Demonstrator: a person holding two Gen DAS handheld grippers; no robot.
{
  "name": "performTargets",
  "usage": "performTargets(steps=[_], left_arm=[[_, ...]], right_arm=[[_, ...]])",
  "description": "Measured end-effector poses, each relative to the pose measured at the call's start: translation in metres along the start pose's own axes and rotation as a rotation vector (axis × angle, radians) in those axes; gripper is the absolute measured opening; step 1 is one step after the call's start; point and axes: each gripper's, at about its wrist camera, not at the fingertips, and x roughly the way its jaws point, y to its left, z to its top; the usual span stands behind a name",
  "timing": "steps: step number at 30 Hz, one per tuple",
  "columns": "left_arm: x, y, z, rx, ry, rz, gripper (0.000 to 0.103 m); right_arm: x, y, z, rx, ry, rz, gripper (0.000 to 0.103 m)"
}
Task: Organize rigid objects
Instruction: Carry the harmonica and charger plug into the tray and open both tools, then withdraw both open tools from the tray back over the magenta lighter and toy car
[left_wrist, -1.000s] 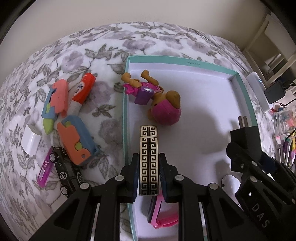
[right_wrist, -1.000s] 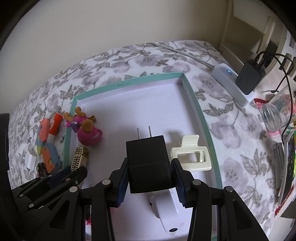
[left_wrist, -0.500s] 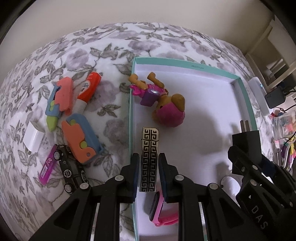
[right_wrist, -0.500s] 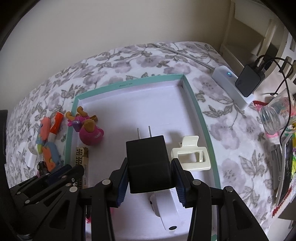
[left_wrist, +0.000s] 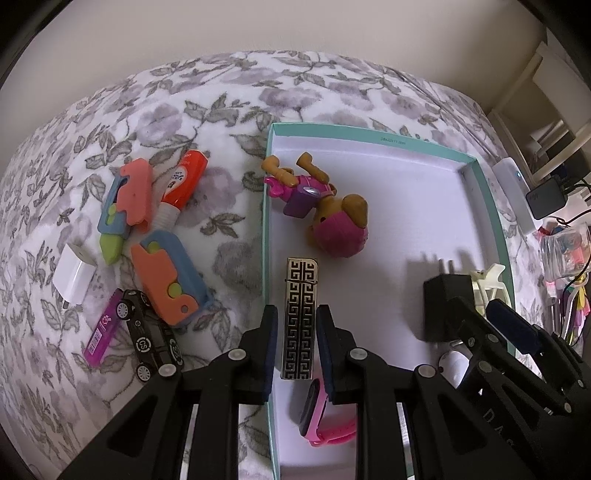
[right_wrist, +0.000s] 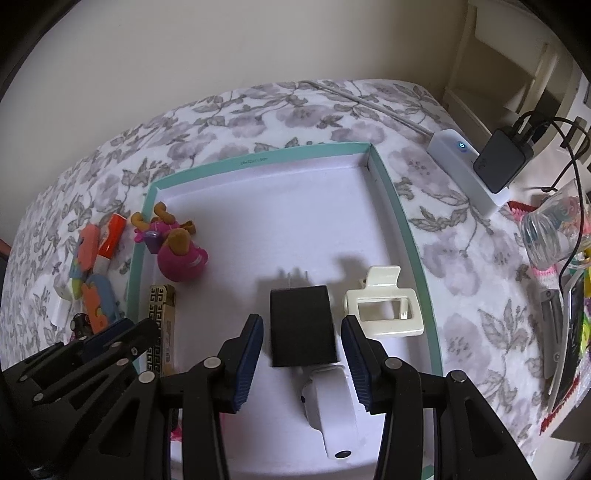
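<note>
Both grips have let go since a second ago! The right gripper, which was clamped on the black plug-in charger block, now stands with its blue-padded fingers spread wide, a clear gap on each side of the block. The charger lies flat on the white floor of the teal-rimmed shallow cardboard box, prongs pointing away, right between those fingers, touching neither. Just beside it on the right sits the cream plastic hair claw clip; its near end overlaps a white rounded gadget.

Over on the left, the left gripper has also parted from the slim black-and-gold Greek-key patterned case. A second ago it was pinched tight; now slivers of daylight show either side. The case lies lengthwise between the fingers, along the box's left wall. A pink smartwatch lies just nearer, a pink-and-brown toy pup figure farther in.
</note>
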Motion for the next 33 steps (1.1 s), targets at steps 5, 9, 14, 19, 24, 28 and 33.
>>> performTargets(steps=[5, 9, 14, 19, 24, 28, 33], left_arm=[[-0.002, 0.003, 0.000, -0.010, -0.002, -0.013, 0.022], [-0.010, 0.004, 0.000, -0.020, -0.014, -0.013, 0.038], [-0.028, 0.012, 0.003, -0.034, -0.064, 0.017, 0.056], [-0.033, 0.026, 0.003, -0.066, -0.079, 0.044, 0.072], [-0.027, 0.042, -0.003, -0.115, -0.061, 0.054, 0.072], [-0.024, 0.052, -0.005, -0.138, -0.058, 0.080, 0.074], [-0.024, 0.055, -0.007, -0.139, -0.068, 0.100, 0.086]], right_arm=[[-0.005, 0.000, 0.001, -0.003, -0.011, -0.007, 0.048], [-0.013, -0.001, 0.003, -0.002, -0.023, -0.012, 0.049], [-0.016, 0.001, 0.003, -0.019, -0.019, -0.026, 0.056], [-0.017, 0.004, 0.002, -0.037, -0.028, -0.030, 0.067], [-0.017, 0.005, 0.002, -0.038, -0.033, -0.023, 0.074], [-0.016, 0.005, 0.001, -0.043, -0.034, -0.013, 0.080], [-0.017, 0.007, 0.001, -0.047, -0.038, -0.002, 0.087]])
